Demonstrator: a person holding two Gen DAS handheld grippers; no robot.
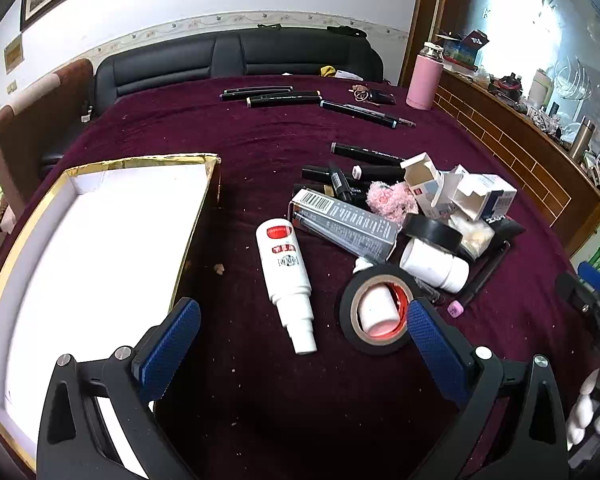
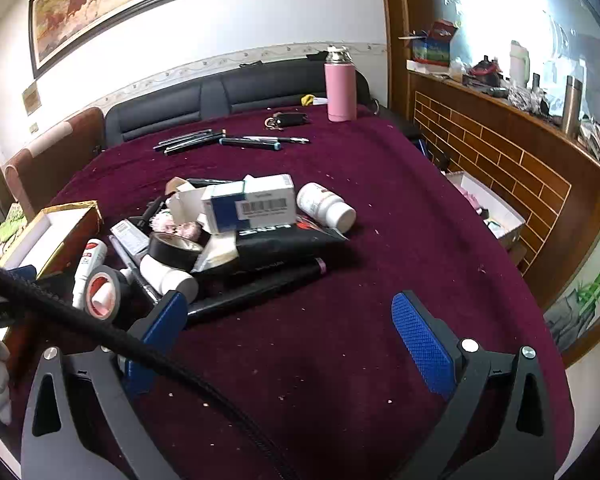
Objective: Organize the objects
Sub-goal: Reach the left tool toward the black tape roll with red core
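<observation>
Left wrist view shows the left gripper [image 1: 304, 332] spread wide and holding nothing, hovering low over the maroon tablecloth [image 1: 260, 400] with the white spray bottle [image 1: 287, 276] lying between its fingers and the gold-edged box [image 1: 100, 248] just to the left, apparently bare inside. The right gripper [image 2: 296, 328] is likewise spread and unloaded, near the pile's edge. Likely trouble: the bottle is round and lies flat, so a closing finger that meets it off-centre could roll it aside; the right finger sits touching or just beside the black tape roll [image 1: 374, 310], which holds a small white bottle in its core and could be dragged along. A braided cable [image 2: 100, 332] crossing the right camera could snag the heap. As for writing, the bottle's red label is too blurred to read; the silver carton [image 1: 346, 224] and the blue-and-white medicine box [image 2: 256, 204] show barcodes only.
</observation>
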